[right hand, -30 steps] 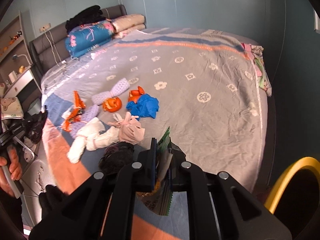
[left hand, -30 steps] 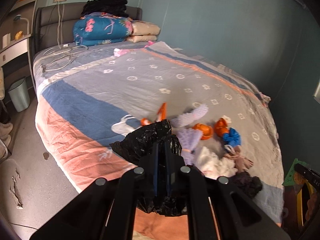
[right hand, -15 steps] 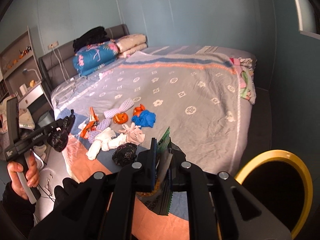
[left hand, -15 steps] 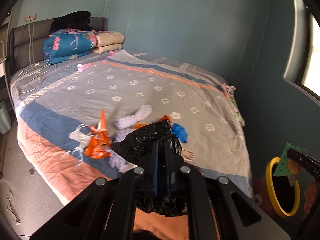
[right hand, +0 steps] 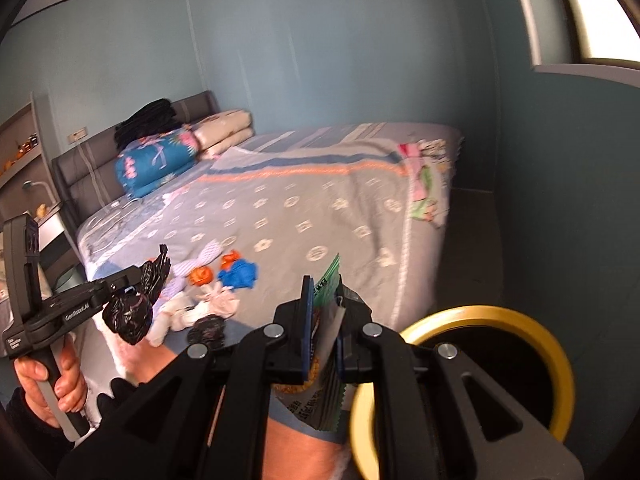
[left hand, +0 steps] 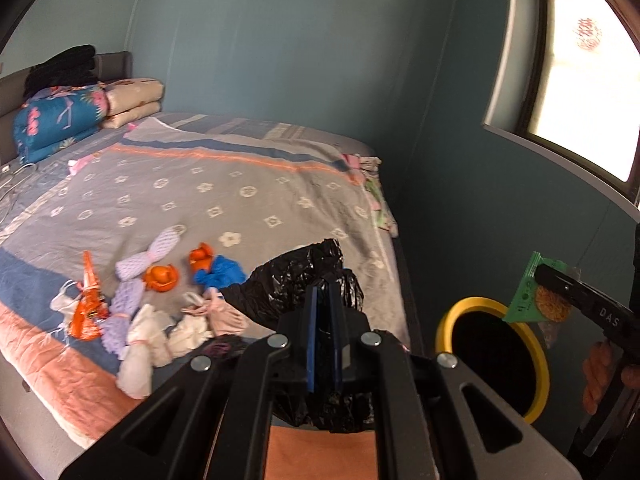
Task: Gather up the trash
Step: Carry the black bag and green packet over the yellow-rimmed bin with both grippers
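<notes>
Left wrist view: left hand-held gripper (left hand: 325,296) clamped tight on a crumpled black plastic bag (left hand: 296,280), held above the near edge of the bed (left hand: 248,184). Right hand-held gripper (left hand: 546,276) enters from the right edge, pinching one green snack wrapper (left hand: 528,300) with a round brown picture on it; white letters "DAS" readable on its black body. It hangs just above the yellow-rimmed bin (left hand: 490,308), one bin, dark inside, on the floor beside the bed. Loose litter on the bed, near corner: two orange peel pieces (left hand: 162,276), one blue crumpled glove or bag (left hand: 220,274), one orange foil wrapper (left hand: 88,304), two purplish foam nets (left hand: 160,246), several white and pinkish rags (left hand: 144,340), exact count unclear. Folded bedding at the headboard: one blue floral quilt (left hand: 56,120), one cream quilt (left hand: 134,98), one black pile on top. One window upper right. Right wrist view: right hand-held gripper (right hand: 323,300) closed on the green wrapper (right hand: 326,280), fingers held slightly apart by it; small print on the wrapper's lower part, too blurred to read. The wrapper sits just left of the yellow bin (right hand: 556,360) rim, above its edge. Left hand-held gripper (right hand: 132,284) at left, held by a bare hand (right hand: 52,376), gripping the black bag (right hand: 136,304); white lettering on its body, too small to read. Same litter on the bed (right hand: 320,208): two orange peel bits, one blue item.
</notes>
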